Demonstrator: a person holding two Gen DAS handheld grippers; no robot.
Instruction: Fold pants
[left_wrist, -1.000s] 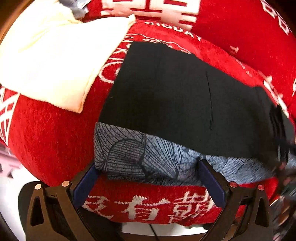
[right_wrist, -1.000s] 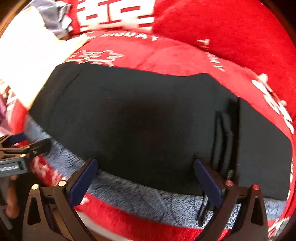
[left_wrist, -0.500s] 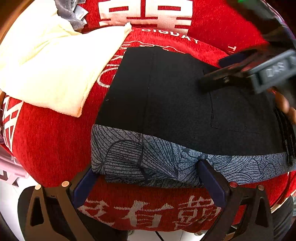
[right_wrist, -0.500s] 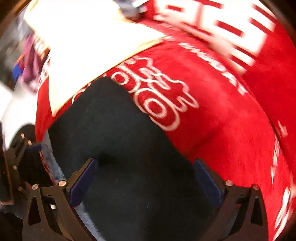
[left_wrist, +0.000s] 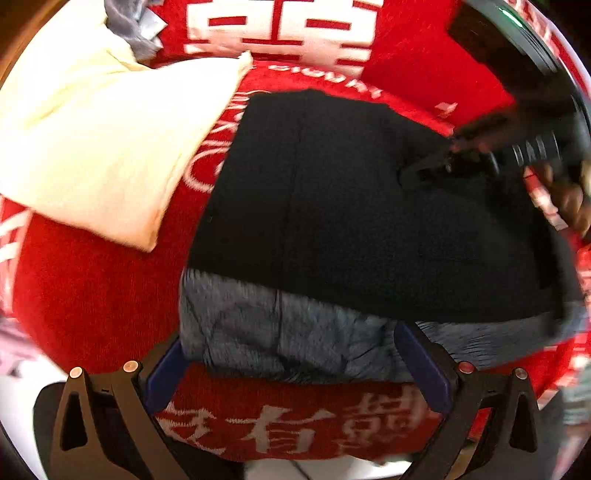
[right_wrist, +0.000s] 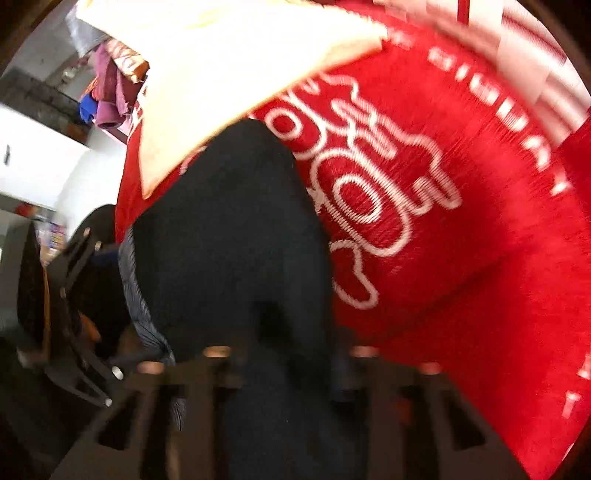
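Your left gripper (left_wrist: 291, 365) has its jaws spread wide, with the grey patterned fabric layer (left_wrist: 280, 332) lying between them, untouched by either pad. Your right gripper (right_wrist: 280, 354) is closing its jaws, with a fold of the black fabric pants (left_wrist: 362, 221) between them. Beyond both jaws, the pants lie on the red blanket with white lettering (left_wrist: 92, 295), beside a cream folded cloth (left_wrist: 103, 140).

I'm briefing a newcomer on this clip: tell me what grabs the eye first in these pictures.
The bright red cover with white lettering fills both views. At its centre lie the black pants, on a grey patterned garment at their near edge, with a cream cloth to the upper left. The right gripper is closing on the pants' edge.
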